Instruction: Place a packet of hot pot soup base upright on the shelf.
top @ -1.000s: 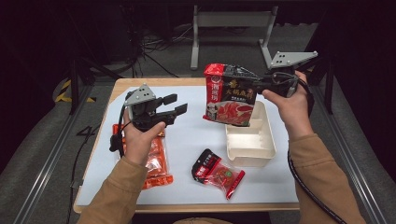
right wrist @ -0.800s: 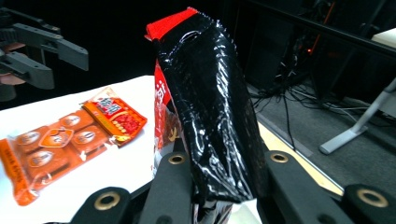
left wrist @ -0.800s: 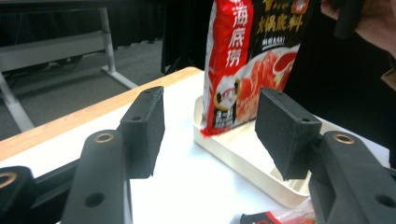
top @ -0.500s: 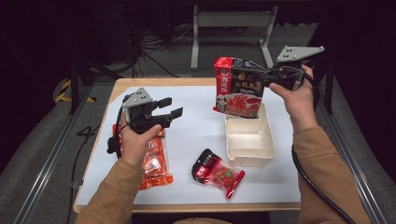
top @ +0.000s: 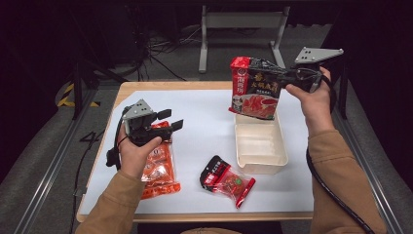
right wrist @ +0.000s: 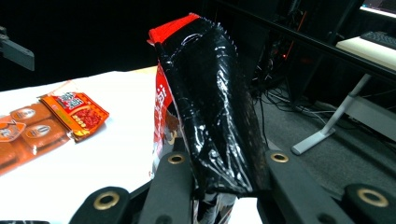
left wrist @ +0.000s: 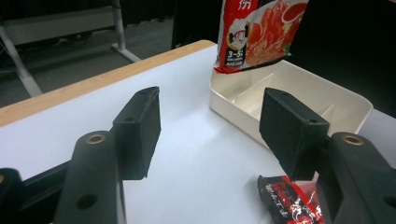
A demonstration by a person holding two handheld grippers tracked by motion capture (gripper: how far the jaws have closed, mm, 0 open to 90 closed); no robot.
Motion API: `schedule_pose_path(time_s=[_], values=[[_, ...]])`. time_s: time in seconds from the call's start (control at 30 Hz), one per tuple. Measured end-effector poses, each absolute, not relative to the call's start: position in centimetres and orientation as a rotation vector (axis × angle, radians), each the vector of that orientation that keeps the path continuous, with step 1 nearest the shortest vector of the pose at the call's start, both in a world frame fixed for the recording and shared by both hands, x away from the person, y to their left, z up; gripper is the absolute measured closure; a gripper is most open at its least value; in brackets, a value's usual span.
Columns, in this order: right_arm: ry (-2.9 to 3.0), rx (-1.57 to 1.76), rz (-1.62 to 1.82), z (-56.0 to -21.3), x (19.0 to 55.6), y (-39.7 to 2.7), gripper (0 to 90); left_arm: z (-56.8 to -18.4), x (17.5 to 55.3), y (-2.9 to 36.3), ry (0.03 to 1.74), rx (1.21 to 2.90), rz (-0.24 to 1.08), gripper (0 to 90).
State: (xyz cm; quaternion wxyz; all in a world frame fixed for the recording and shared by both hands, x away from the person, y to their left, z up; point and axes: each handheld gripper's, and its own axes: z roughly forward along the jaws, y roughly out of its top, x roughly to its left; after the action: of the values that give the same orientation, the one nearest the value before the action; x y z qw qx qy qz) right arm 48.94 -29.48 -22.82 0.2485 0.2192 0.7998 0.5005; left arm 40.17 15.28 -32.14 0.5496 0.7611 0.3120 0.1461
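High view first: the right gripper [top: 277,78] is clamped on the big red and black sauce pouch [top: 254,88], and since a second ago it's carried it over so it hangs upright right above the far end of the white tray [top: 260,155]. Looks like it's about to drop in. The left gripper [top: 168,120] has sunk toward the orange packet [top: 158,168], well left of the tray.

Left gripper view: jaws have just been opening, nothing between them, tray straight ahead with the pouch's bottom edge [left wrist: 254,35] just over it.

Right gripper view: jaws pinched tight on the pouch [right wrist: 210,112].
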Motion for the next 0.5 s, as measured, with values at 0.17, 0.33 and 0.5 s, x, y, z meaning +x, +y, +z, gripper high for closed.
schedule_pose_path(time_s=[0.17,0.33,0.5], values=[[2.181,0.583,1.336,-23.3,49.4,-29.7,79.4,-32.5,40.0,15.5,0.748,1.790,0.342,39.1],[2.190,0.589,1.339,-24.0,49.8,-30.0,79.3,-33.0,39.7,15.6,0.759,1.796,0.348,38.6],[2.192,0.579,1.348,-24.7,50.1,-30.5,79.2,-33.2,39.7,15.8,0.767,1.795,0.346,38.4]])
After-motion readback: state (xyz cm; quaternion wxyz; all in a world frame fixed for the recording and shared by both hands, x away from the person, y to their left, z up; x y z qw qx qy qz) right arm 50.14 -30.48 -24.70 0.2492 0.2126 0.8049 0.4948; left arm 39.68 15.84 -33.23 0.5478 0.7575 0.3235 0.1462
